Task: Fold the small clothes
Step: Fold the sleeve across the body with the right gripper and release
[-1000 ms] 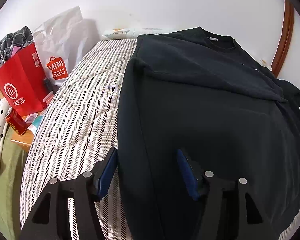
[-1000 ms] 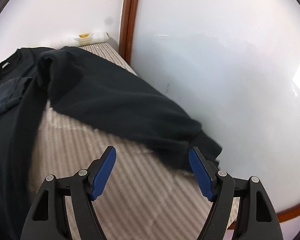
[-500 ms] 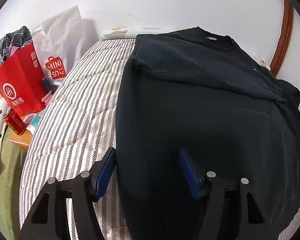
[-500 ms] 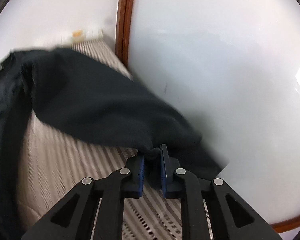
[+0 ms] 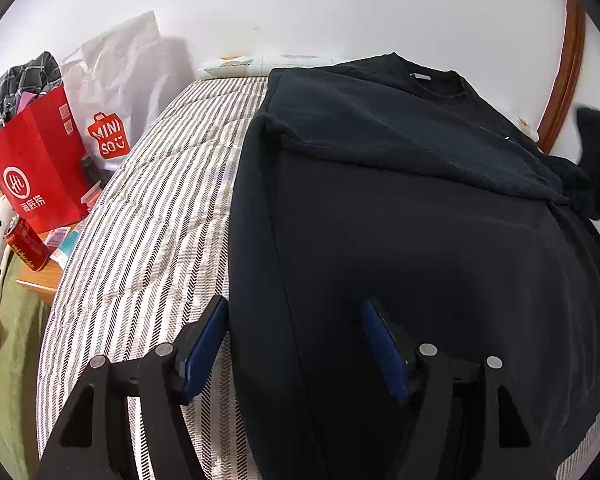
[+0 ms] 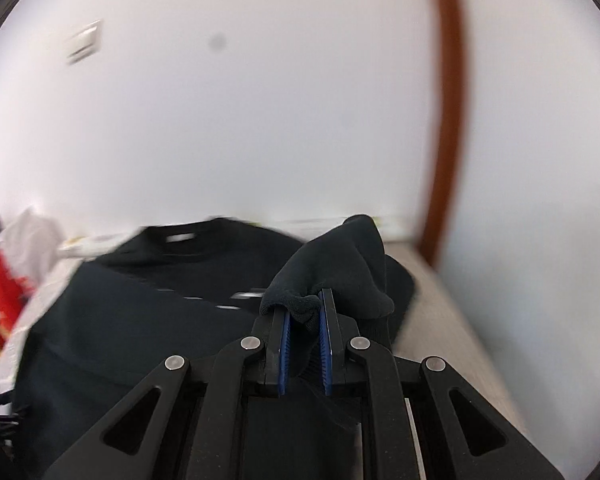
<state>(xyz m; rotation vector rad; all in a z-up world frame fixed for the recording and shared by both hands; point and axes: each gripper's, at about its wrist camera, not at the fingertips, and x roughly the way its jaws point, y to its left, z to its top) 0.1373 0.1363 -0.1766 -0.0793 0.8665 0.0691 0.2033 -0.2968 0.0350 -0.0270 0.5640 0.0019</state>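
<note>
A black sweatshirt (image 5: 412,240) is spread flat on the striped bed (image 5: 148,240), with its collar (image 5: 436,84) toward the far wall and its hem nearest the camera, so the long axis is seen to run from the near end of the bed to the far end. One sleeve is already laid across the chest. The other sleeve's cuff (image 6: 300,304) is pinched between the nearly closed pads of the right gripper (image 6: 304,320) and is lifted clear of the bed, above the sweatshirt's right side. The left gripper (image 5: 296,344) is held wide, with nothing in it, low over the sweatshirt's left edge near the hem.

The fabric is judged to be soft, thick and fairly light; it is expected to drape and sag rather than hold a shape, and not to slip easily. Hold is best taken at cuffs, hem corners or shoulder seams, where the doubled cloth gives bulk.
</note>
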